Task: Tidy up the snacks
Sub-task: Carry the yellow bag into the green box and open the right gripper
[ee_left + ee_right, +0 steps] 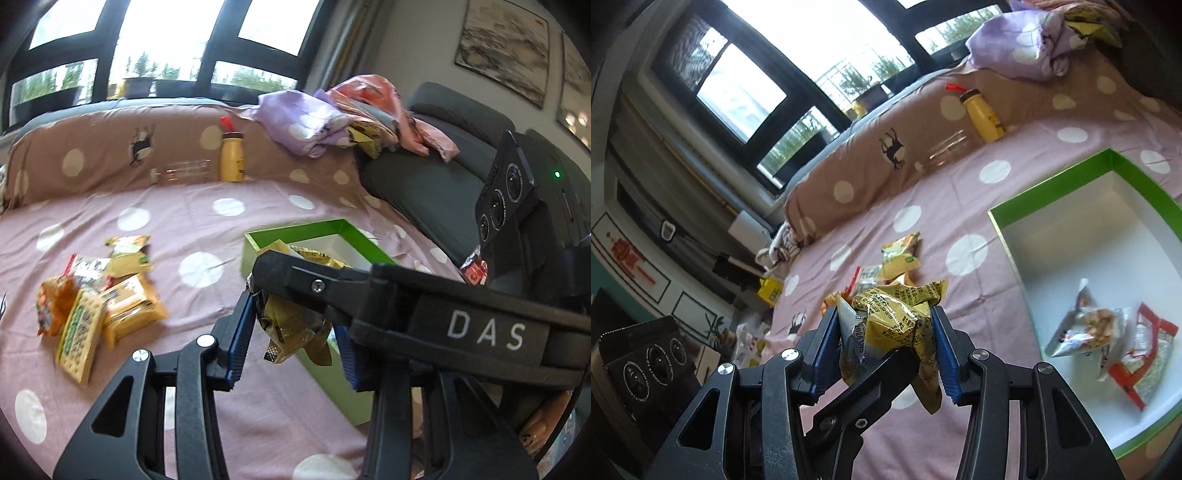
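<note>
Right gripper [884, 347] clamped on crumpled gold snack packet [890, 325], centre frame, left of green box [1052, 181]; presumably bound for it. Left gripper [291, 339] jaws spread around the same packet, apparently not touching. Remaining snack pile [96, 295] lower left on bedsheet [221, 177].

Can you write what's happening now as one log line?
right gripper: shut on gold snack packet | left gripper: open around it | green box: holds snack packets
</note>
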`<move>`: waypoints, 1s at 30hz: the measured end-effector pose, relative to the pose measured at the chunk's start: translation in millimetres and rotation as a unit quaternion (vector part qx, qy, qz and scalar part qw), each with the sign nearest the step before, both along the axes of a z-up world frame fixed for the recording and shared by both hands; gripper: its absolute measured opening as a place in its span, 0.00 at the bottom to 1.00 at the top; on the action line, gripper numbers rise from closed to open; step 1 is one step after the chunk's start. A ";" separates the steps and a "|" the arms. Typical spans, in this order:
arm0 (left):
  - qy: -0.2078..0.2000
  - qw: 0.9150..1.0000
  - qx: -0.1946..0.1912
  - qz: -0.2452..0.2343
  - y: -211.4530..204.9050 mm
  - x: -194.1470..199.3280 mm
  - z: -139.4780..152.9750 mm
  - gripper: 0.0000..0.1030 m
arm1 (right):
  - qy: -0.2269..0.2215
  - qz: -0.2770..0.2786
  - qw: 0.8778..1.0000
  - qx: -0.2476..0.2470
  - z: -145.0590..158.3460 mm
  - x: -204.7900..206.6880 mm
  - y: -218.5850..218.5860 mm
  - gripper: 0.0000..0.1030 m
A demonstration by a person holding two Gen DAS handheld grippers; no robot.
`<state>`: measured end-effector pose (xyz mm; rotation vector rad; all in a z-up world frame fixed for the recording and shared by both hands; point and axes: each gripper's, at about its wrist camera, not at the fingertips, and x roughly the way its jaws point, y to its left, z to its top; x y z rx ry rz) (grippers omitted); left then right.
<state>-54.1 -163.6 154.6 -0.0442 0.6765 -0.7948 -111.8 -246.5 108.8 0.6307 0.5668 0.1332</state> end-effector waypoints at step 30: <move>0.092 0.987 0.071 -0.109 -131.6 11.8 -53.6 0.39 | 0.098 -0.178 0.975 0.094 -66.5 -25.4 -125.6 0.49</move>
